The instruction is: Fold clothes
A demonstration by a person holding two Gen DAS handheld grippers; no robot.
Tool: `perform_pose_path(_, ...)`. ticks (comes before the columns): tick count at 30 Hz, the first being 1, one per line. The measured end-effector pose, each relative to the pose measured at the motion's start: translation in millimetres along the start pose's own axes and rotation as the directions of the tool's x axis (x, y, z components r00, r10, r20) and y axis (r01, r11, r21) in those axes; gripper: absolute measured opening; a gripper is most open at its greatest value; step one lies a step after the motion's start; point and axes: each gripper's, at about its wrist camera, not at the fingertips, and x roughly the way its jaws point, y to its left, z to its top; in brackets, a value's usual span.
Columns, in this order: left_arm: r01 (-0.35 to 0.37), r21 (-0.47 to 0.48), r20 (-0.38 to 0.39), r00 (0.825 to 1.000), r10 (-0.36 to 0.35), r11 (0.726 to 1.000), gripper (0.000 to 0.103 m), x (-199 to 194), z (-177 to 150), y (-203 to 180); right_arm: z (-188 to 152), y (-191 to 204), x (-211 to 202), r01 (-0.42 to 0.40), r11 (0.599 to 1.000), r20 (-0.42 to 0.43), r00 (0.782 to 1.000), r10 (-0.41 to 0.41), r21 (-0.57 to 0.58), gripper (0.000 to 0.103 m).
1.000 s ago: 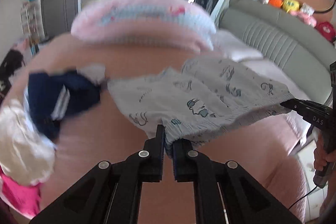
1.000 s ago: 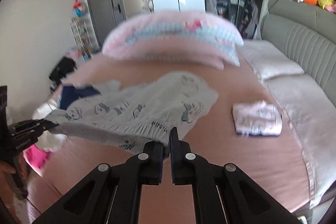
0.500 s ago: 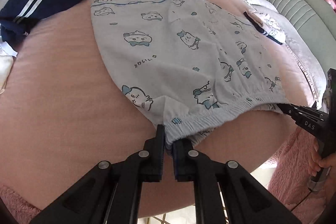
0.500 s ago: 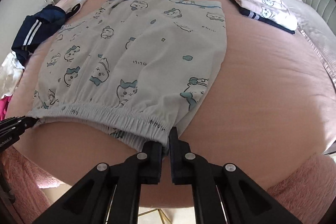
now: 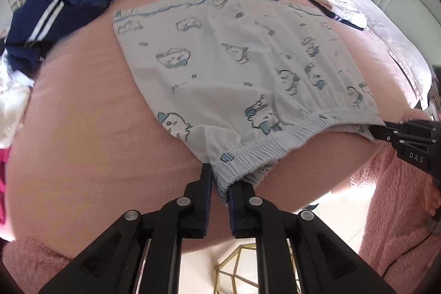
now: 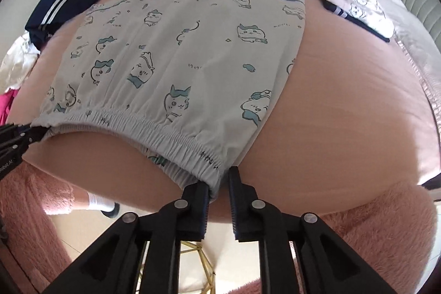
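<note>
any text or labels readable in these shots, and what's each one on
"DAS": white letters on the black body of the right gripper, seen from the left wrist view.
"...obot.AI": partial, cut off by the frame edge, on the left gripper in the right wrist view.
Small handwritten-style marks printed on the cartoon-print shorts and their waistband: too small to read.
Blue tag on the waistband: unreadable.

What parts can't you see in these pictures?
- Underside of the shorts: both views, pressed against the bed.
- White and pink clothes: both views, cut off by the left edge.
- Folded top: left view, blurred; its print is too small to read.
- Person's hand: left view, cut off by the right edge.
</note>
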Motion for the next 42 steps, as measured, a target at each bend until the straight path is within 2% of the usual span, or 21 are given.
perform_pose_path(4, 0.025, 0.099, 0.023, 0.999, -0.027, 0.995, 0.041, -28, 2, -12, -1, -5, -29, -0.06, 0.998, 0.051, 0.997, 0.059, 0.007, 0.039)
perform_pose_path(5, 0.018, 0.132, 0.035, 0.999, -0.023, 0.991, 0.044, -33, 2, -17, -2, -7, -36, -0.075, 0.997, 0.064, 0.995, 0.074, 0.008, 0.042)
perform_pose_path(7, -0.027, 0.181, 0.084, 0.996, 0.012, 0.983, 0.044, -39, 3, -26, -2, -9, -51, -0.105, 0.994, 0.089, 0.991, 0.103, 0.01, 0.042)
perform_pose_path(9, -0.042, 0.109, 0.116, 0.993, 0.03, 0.993, 0.044, -31, 11, -20, 3, -13, -60, -0.129, 0.991, 0.117, 0.985, 0.125, 0.024, 0.042)
perform_pose_path(10, -0.053, 0.048, 0.105, 0.993, 0.048, 0.997, 0.04, -22, 16, -13, 15, -18, -53, -0.126, 0.99, 0.13, 0.985, 0.117, 0.061, 0.042)
perform_pose_path(11, -0.07, -0.01, 0.088, 0.994, 0.07, 0.998, 0.025, -12, 21, -6, 20, -23, -45, -0.119, 0.988, 0.134, 0.985, 0.105, 0.095, 0.042)
perform_pose_path(12, -0.09, -0.052, 0.072, 0.993, 0.094, 0.995, 0.021, -2, 25, 0, 26, -28, -36, -0.112, 0.986, 0.134, 0.986, 0.096, 0.12, 0.042)
perform_pose_path(13, -0.092, -0.074, 0.056, 0.994, 0.096, 0.993, 0.02, 4, 25, 3, 31, -27, -26, -0.104, 0.986, 0.12, 0.989, 0.089, 0.127, 0.042)
perform_pose_path(15, -0.053, -0.097, 0.03, 0.998, 0.056, 0.994, 0.02, 13, 22, 6, 32, -21, -6, -0.081, 0.988, 0.064, 0.995, 0.073, 0.131, 0.042)
perform_pose_path(17, -0.045, -0.084, 0.001, 0.999, 0.045, 0.995, 0.02, 20, 14, 5, 23, -19, 10, -0.086, 0.988, 0.008, 0.996, 0.085, 0.13, 0.042)
perform_pose_path(20, -0.079, -0.078, -0.036, 0.996, 0.076, 0.994, 0.021, 27, -3, 8, 6, -20, 8, -0.082, 0.991, 0.025, 0.996, 0.08, 0.105, 0.042)
perform_pose_path(24, -0.025, -0.203, -0.027, 0.999, 0.02, 0.979, 0.02, 13, -10, 29, -3, -22, -3, -0.085, 0.991, 0.001, 0.996, 0.085, 0.108, 0.042)
perform_pose_path(26, 0.082, -0.304, 0.026, 0.997, -0.078, 0.949, 0.02, 5, -12, 44, -4, -37, -7, -0.174, 0.965, 0.038, 0.985, 0.17, 0.197, 0.042)
perform_pose_path(28, 0.23, -0.416, 0.088, 0.973, -0.212, 0.88, 0.02, 4, -17, 60, -2, -56, -9, -0.274, 0.912, 0.093, 0.962, 0.258, 0.306, 0.042)
perform_pose_path(29, 0.258, -0.436, 0.1, 0.966, -0.238, 0.862, 0.02, 5, -18, 63, -1, -64, -8, -0.3, 0.891, 0.107, 0.954, 0.28, 0.341, 0.042)
perform_pose_path(31, 0.258, -0.432, 0.089, 0.966, -0.244, 0.864, 0.02, 10, -17, 60, 3, -71, -1, -0.327, 0.87, 0.102, 0.945, 0.312, 0.369, 0.042)
perform_pose_path(34, 0.246, -0.406, 0.046, 0.967, -0.249, 0.88, 0.02, 22, -15, 46, 9, -66, 10, -0.359, 0.86, 0.079, 0.931, 0.355, 0.363, 0.042)
perform_pose_path(38, 0.286, -0.418, 0.074, 0.957, -0.282, 0.862, 0.02, 27, -10, 46, 12, -62, 20, -0.417, 0.825, 0.085, 0.904, 0.418, 0.381, 0.044)
perform_pose_path(40, 0.268, -0.412, 0.085, 0.963, -0.257, 0.871, 0.019, 22, -7, 46, 13, -66, 25, -0.437, 0.795, 0.091, 0.892, 0.442, 0.422, 0.044)
perform_pose_path(42, 0.205, -0.431, 0.107, 0.979, -0.176, 0.879, 0.014, 11, -12, 50, 10, -74, 24, -0.425, 0.786, 0.11, 0.9, 0.423, 0.449, 0.044)
